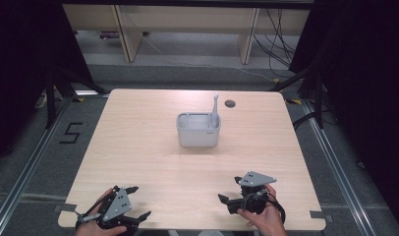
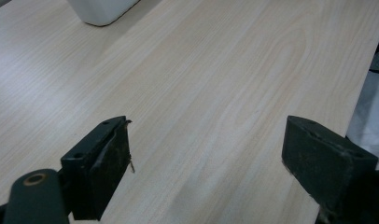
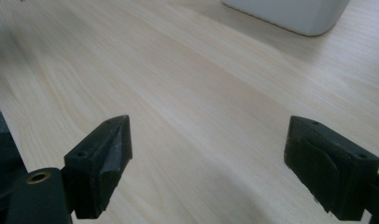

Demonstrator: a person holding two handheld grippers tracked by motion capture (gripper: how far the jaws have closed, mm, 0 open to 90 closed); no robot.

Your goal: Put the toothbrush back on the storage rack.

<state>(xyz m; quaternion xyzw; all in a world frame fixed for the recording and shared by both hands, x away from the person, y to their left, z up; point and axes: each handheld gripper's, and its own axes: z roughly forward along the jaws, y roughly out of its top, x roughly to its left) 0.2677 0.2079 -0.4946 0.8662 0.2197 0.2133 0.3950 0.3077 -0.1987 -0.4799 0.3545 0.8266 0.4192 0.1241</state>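
A light wooden table [image 1: 148, 147] holds a small grey plastic box [image 1: 198, 130] with an open top. The box sits a little past the middle of the table, on the far side from the person. A thin grey stick-like tool [image 1: 215, 109] stands up in the right end of the box and leans a little. A small dark round hole [image 1: 230, 103] is in the table just behind the box, to its right.

The left claw [image 1: 138, 202] is well in front of the box, at the near left edge of the table. Its jaws are spread wide with nothing between them. The right claw [image 1: 228, 191] is well in front of the box, at the near right edge. Its jaws are spread wide too and hold nothing. A hand [image 1: 264, 216] holds it.
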